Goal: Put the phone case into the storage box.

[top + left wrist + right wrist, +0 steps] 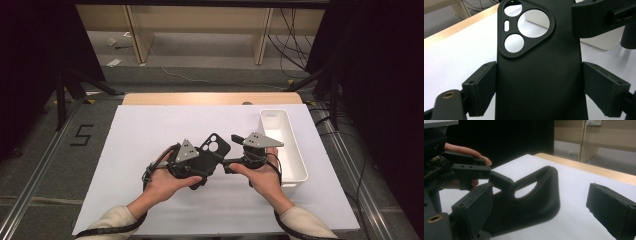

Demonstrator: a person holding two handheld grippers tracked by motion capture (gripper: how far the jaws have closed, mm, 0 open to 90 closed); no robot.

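Across the white table top point(150, 150), which takes up most of the high view, very little is laid out: a long white bin point(295, 165) stands along the right side, its inside looking bare as far as the angle lets me tell, and the work is gathered at the near middle. That is where the black phone case point(216, 144) is, lifted off the surface and just left of the bin, with its camera cut-outs toward the far end. The left gripper point(192, 167) pinches it across its width; in the left gripper view both pads press against the long edges of the case point(537, 82), so the pick-up itself appears done. The right gripper point(239, 161) sits close beside the case on its right, jaws spread; in the right gripper view one jaw lies near the dark shell point(534, 197) and the other stands well apart over bare table, with nothing clamped between them. I judge this to be the middle of the job: the case is grasped and raised, and either a hand-over to the right gripper or a carry to the bin is what remains. Nothing has yet gone into the bin, and the right gripper has not taken hold.
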